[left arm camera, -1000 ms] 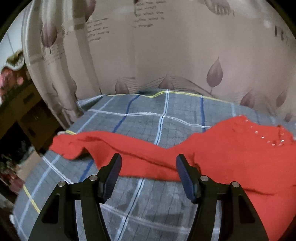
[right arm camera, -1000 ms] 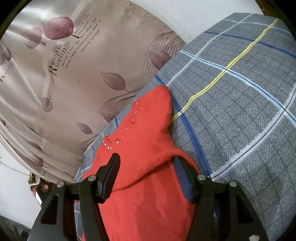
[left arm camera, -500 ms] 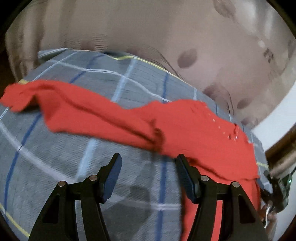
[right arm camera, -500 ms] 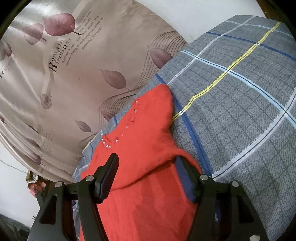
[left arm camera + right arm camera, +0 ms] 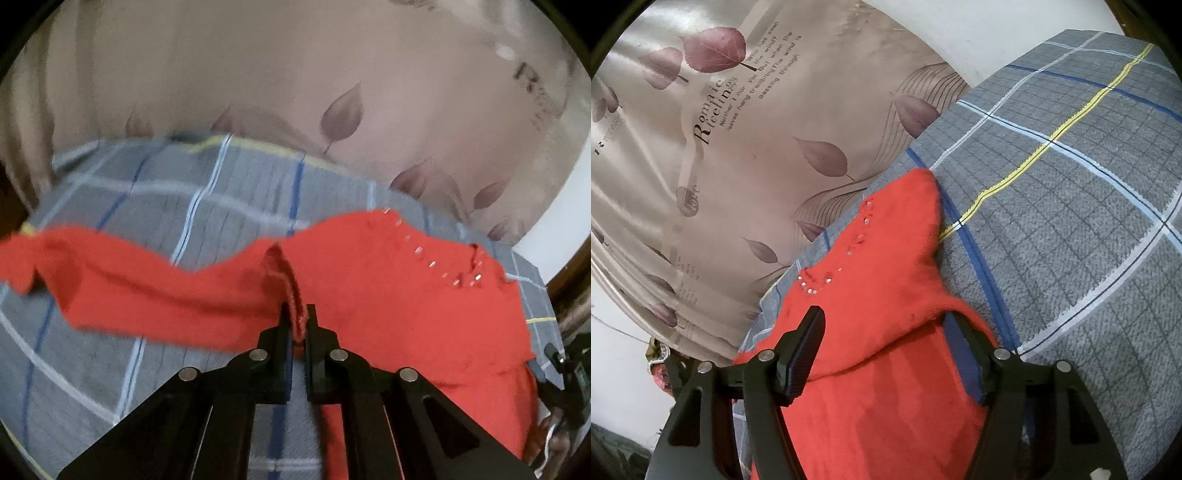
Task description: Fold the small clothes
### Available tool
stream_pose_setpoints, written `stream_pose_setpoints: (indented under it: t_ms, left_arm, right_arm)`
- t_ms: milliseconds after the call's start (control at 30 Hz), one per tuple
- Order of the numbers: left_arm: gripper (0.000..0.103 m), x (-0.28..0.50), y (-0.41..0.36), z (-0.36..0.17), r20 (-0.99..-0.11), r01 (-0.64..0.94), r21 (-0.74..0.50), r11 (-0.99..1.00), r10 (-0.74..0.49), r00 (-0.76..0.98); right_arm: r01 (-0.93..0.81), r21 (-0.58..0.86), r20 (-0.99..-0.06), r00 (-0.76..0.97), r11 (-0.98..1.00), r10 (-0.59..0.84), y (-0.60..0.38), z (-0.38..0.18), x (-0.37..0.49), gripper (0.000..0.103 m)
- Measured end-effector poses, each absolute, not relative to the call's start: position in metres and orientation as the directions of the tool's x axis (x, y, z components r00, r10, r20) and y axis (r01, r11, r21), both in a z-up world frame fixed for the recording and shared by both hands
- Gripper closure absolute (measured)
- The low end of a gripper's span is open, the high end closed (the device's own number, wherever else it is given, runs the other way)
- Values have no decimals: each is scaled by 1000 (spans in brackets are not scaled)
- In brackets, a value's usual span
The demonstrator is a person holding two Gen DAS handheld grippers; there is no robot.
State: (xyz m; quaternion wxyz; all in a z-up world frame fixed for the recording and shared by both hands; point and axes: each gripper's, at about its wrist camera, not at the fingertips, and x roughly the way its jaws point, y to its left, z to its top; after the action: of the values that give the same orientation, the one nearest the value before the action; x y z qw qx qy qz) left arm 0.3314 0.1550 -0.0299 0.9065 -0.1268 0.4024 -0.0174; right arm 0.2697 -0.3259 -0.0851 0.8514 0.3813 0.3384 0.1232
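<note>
A small red sweater (image 5: 388,295) with shiny beads at the neckline lies spread on a grey plaid bed cover (image 5: 221,192). One sleeve (image 5: 110,280) stretches out to the left. My left gripper (image 5: 297,317) is shut on a pinched ridge of the sweater where the sleeve joins the body. In the right wrist view the sweater (image 5: 886,295) lies under my right gripper (image 5: 886,339), which is open, its fingers (image 5: 805,350) standing on either side of a fold of red cloth without gripping it.
A beige curtain with leaf prints (image 5: 738,147) hangs close behind the bed's far edge. The plaid cover (image 5: 1071,203) stretches to the right of the sweater. Dark furniture (image 5: 569,295) stands at the right edge of the left wrist view.
My left gripper has moved in to the sleeve seam and shut on the red cloth. My right gripper has stayed open, almost still over the sweater.
</note>
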Motion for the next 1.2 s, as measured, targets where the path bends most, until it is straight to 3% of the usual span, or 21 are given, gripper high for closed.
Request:
stream_pose_setpoints:
  t_ms: [67, 200, 267, 433, 700, 800, 900, 967, 1000, 1033, 1100, 1200]
  left_arm:
    - [98, 337, 150, -9, -689, -46, -236, 971, -134, 712]
    - [98, 332, 141, 45, -518, 53, -221, 974, -163, 840]
    - [98, 342, 138, 36, -538, 51, -186, 981, -145, 831]
    - [98, 362, 154, -45, -715, -36, -177, 984, -103, 692]
    - [95, 348, 156, -70, -717, -47, -183, 982, -100, 690]
    - [76, 345, 152, -72, -723, -48, -181, 982, -100, 683]
    - [64, 334, 153, -66, -696, -80, -200, 977, -84, 713]
    - [43, 322, 154, -60, -662, -108, -219, 970, -67, 746]
    - [26, 314, 154, -56, -643, -124, -235, 964, -59, 764]
    - [17, 305, 154, -54, -620, -136, -256, 957, -55, 783]
    - [14, 287, 153, -52, -579, -143, -305, 942, -65, 813]
    - [14, 274, 151, -52, -564, -123, -351, 928, -105, 819]
  right_arm:
    - [49, 733, -482, 741, 678, 467, -326, -85, 269, 40]
    - [49, 734, -480, 742, 677, 468, -326, -85, 270, 40]
    - [50, 734, -481, 743, 677, 466, -326, -85, 270, 40]
    - [47, 735, -479, 742, 676, 469, -325, -86, 269, 39]
    - [37, 736, -474, 741, 676, 475, -325, -85, 269, 36]
    - [34, 749, -465, 738, 662, 489, -327, -86, 269, 36]
    - [60, 720, -547, 663, 691, 512, -325, -80, 267, 37]
    - [32, 719, -542, 652, 694, 531, -328, -68, 258, 36]
    - [17, 707, -536, 664, 707, 521, -332, -58, 255, 36]
    - [23, 676, -550, 681, 737, 483, -338, -48, 256, 36]
    - [45, 608, -591, 693, 792, 414, -347, -35, 270, 36]
    - [74, 598, -649, 629, 798, 428, -358, -43, 317, 36]
